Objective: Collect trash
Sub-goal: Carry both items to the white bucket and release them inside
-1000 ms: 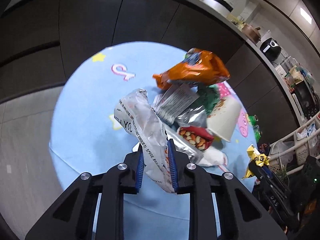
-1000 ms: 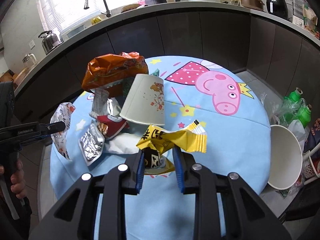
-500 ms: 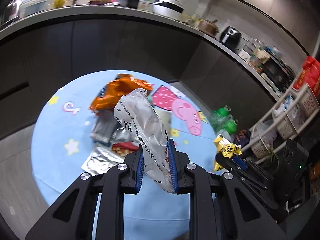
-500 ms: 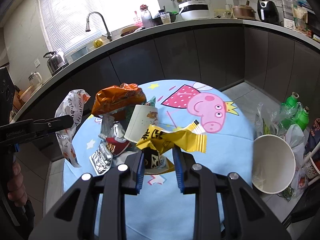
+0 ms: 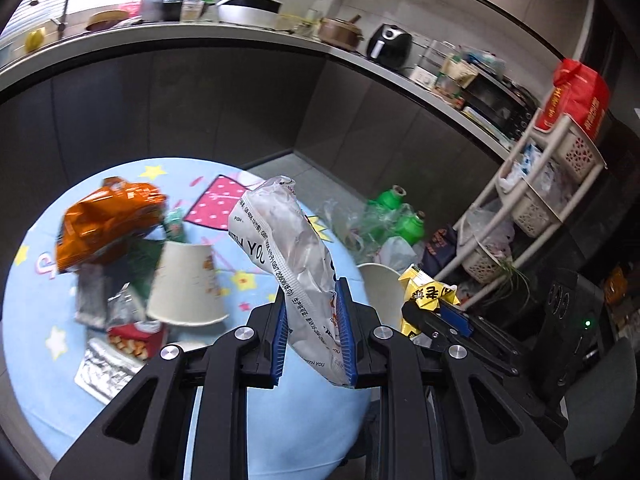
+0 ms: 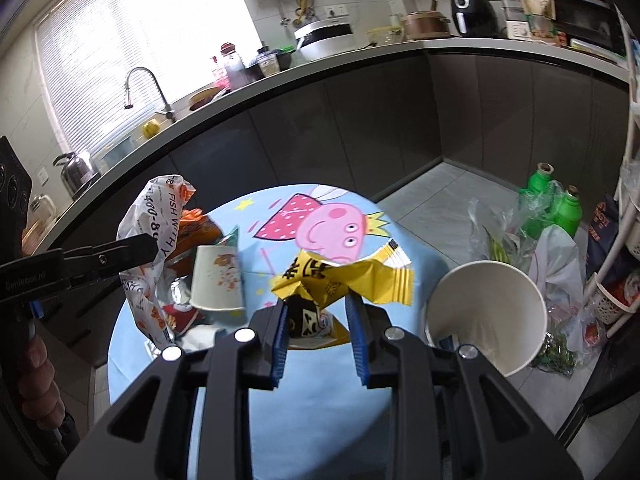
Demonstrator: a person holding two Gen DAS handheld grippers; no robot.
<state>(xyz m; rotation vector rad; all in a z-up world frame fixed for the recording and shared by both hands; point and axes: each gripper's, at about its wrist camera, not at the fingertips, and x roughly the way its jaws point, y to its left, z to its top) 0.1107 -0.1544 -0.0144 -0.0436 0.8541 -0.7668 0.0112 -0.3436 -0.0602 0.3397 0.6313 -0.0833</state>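
while the left tool (image 5: 311, 332) clamps its blue pads tight on a crinkled white snack bag (image 5: 296, 256), that bag stands up out of the grip, lifted above the round blue worktop (image 5: 280, 432). over on the right, the right tool (image 6: 318, 334) is squeezed onto a crumpled yellow wrapper (image 6: 348, 276), which fans out above its fingers, also off the worktop. in the right wrist view the left tool shows from the side, the white bag hanging through it. left on the worktop, towards its far left edge: an orange chip bag (image 5: 108, 220), a tipped paper cup (image 5: 186, 284) lying just beside it, and a silver foil wrapper (image 5: 106, 368) with a red packet (image 5: 132, 338) nearer the near left edge. off the worktop's right edge a big white paper bucket (image 6: 486, 316) sits on the floor, mouth up, with green bottles (image 6: 554, 208) and plastic bags beyond it.
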